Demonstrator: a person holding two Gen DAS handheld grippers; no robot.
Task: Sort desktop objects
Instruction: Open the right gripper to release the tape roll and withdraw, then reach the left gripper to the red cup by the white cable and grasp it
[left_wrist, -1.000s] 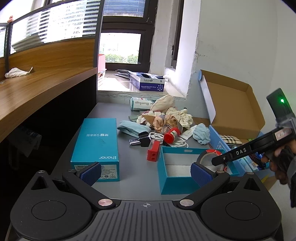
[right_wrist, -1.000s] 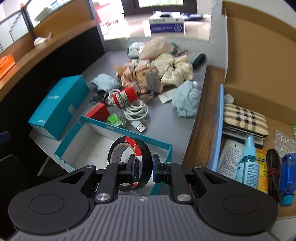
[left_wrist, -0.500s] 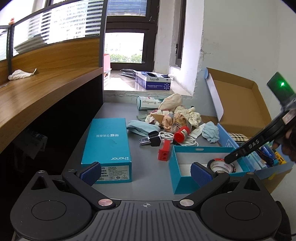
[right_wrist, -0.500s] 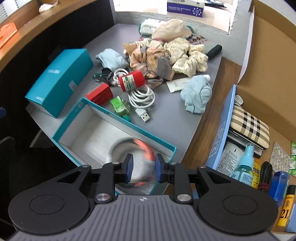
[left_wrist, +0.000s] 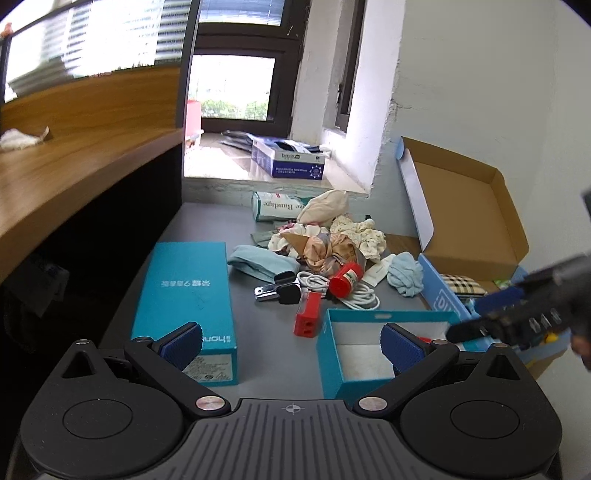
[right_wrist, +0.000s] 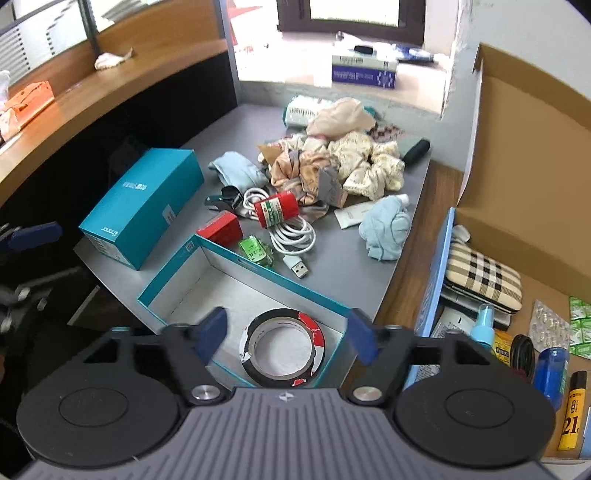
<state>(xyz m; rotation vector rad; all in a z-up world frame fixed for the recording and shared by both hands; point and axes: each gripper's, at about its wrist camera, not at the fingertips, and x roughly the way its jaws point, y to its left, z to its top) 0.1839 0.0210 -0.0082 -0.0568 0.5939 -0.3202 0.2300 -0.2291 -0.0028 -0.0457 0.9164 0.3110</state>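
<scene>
- Resting flat in the open teal box (right_wrist: 236, 266), the roll of tape (right_wrist: 282, 347) lies between the spread fingers of the right tongs (right_wrist: 288, 334), which grip nothing.
- Left tongs (left_wrist: 291, 341) are spread wide and empty, above the worktop (left_wrist: 273, 350) near the closed teal phone box (left_wrist: 184, 295).
- Judged step: clearing the right tongs from the box; lift straight up so neither finger catches the box wall.
- Likely next candidates sit just beyond the box: red case (right_wrist: 220, 229), green bottle (right_wrist: 256, 251), white cable (right_wrist: 291, 230).
- Approach small things from above, tongs wide, and avoid dragging the cable's loose plug.
</scene>
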